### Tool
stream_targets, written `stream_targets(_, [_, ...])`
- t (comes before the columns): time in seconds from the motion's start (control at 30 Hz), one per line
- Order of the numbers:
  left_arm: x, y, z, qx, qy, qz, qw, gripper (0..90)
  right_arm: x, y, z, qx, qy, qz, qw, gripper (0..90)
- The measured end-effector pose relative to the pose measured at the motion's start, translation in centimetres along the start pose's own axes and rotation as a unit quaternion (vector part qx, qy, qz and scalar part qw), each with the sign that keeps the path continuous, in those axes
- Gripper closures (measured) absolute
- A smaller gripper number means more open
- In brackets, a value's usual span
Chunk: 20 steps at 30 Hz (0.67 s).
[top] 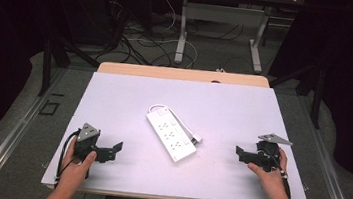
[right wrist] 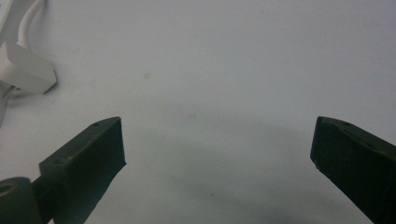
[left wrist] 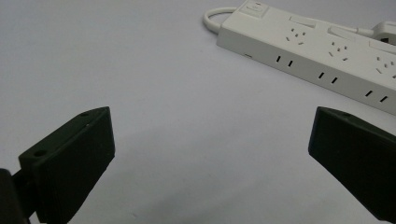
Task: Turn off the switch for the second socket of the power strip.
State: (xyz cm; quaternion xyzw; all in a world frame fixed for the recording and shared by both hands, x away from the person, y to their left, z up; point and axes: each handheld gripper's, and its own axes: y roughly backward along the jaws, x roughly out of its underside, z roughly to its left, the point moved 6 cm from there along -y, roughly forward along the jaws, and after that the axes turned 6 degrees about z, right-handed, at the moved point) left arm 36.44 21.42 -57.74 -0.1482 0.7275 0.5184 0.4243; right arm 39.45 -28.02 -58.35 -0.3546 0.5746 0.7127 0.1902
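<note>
Best begun by closing in on the power strip [top: 171,133] from both sides at once, slowly, keeping the jaws level with the tabletop. Lies near the middle of the white table [top: 114,97], between the two grippers and well apart from each. Left gripper [top: 118,146] resting low at the near left, jaws spread wide, holding nothing; from the left gripper view, wide open too, with bare table between the jaws and the power strip [left wrist: 317,51] up ahead at the right. Right gripper [top: 239,151] at the near right, likewise wide open and empty, aimed inward toward the strip; in the right gripper view, just the white plug [right wrist: 25,70] and a bit of cord [right wrist: 30,21] at the far left edge. Long axis running diagonally: one end, with the switch and the looping cord [top: 156,108], toward the far left; the other end toward the near right. Socket face turned up, flat on the table. Plug [top: 196,138] lying just beside the strip's right long edge, cord running back along that side. Probably wise to pin the body with one gripper across its narrow width, not along its length, so the jaws can span it; then take the plug with the other. Worth minding the cord: stiff and looped, likely to drag the light strip round if pulled before the body is held.
</note>
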Motion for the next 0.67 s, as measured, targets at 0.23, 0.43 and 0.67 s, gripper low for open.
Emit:
stream_targets(0.23, [0.0,0.0,0.01,0.0,0.0,0.0,1.0,0.4,0.49,-0.14,-0.18,0.002,0.0,0.003,1.0,2.7])
stream_targets(0.43, [0.0,-0.01,-0.01,0.001,0.0,0.0,1.0,0.4,0.74,-0.29,-0.32,0.005,-0.004,0.005,1.0,2.8])
stream_targets(0.67, [-0.03,-0.06,-0.03,0.001,0.001,0.001,1.0,0.4,0.83,-0.37,-0.37,0.005,-0.005,0.004,1.0,2.9])
